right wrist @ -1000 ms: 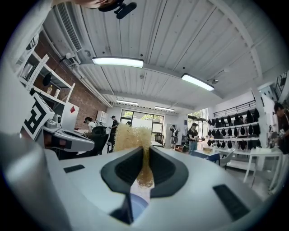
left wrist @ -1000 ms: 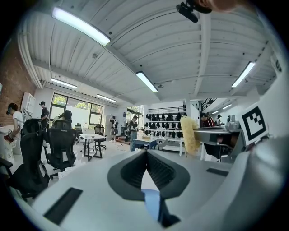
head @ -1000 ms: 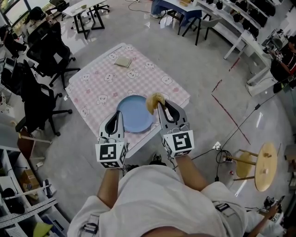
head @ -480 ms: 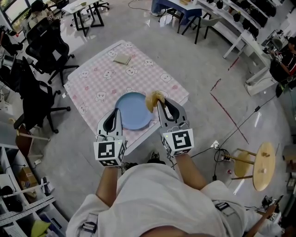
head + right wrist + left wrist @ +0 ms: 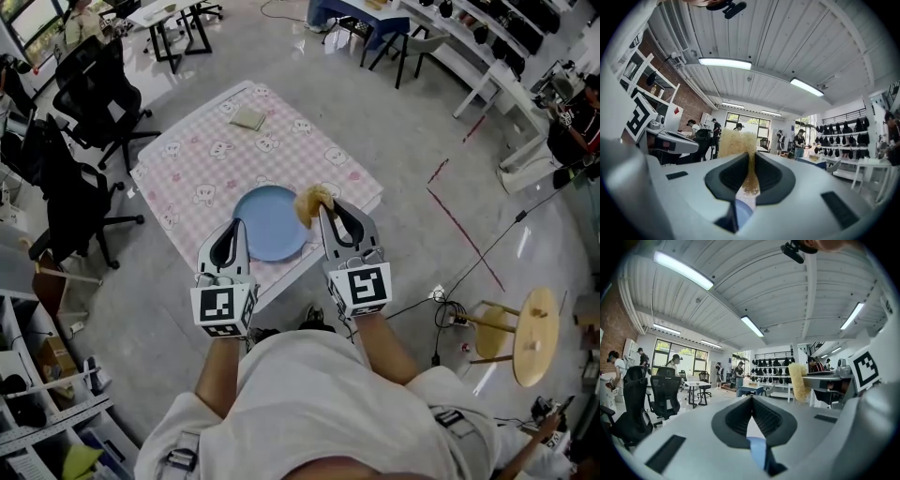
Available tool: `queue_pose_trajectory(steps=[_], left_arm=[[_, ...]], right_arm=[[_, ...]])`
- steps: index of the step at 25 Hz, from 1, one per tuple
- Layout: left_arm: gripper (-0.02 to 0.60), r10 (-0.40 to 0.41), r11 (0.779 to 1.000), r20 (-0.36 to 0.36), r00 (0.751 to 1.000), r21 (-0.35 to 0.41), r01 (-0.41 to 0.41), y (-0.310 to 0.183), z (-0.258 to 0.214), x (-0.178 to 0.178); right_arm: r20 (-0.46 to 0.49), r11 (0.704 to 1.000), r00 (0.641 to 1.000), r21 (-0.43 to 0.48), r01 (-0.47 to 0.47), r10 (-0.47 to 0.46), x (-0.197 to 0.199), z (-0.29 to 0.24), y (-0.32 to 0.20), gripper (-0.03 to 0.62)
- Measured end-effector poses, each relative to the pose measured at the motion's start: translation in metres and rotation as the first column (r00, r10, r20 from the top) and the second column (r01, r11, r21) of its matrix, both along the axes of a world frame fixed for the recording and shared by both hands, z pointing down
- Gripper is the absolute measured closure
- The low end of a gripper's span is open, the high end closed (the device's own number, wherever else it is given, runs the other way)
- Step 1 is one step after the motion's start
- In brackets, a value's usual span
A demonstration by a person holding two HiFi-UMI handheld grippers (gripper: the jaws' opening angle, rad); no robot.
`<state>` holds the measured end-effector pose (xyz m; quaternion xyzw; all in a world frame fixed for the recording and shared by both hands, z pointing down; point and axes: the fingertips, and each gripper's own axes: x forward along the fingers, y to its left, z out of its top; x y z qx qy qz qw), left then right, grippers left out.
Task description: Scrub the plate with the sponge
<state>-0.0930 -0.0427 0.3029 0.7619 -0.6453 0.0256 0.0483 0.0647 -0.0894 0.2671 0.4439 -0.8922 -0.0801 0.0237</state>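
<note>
Your plate (image 5: 267, 225) is pale blue, your sponge (image 5: 314, 200) yellow, and the counter (image 5: 208, 157) wears a pink check dotted with white bear faces.

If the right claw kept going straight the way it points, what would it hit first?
Probably nothing: the right claw, shut on the sponge, points out over open tablecloth; its height above it is unclear.

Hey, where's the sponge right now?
In the head view the sponge is just right of centre, clamped in the right gripper at the right rim of the blue plate.
</note>
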Motion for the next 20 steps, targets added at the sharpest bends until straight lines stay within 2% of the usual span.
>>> queue_pose_trajectory(steps=[20], left_arm=[[0.571,-0.007,1.000,0.017,1.000,0.003,0.007,0.009,-0.004,0.007]], right_arm=[[0.015,0.999,1.000,-0.041,-0.009,0.010,0.009,0.013,0.009,0.551]])
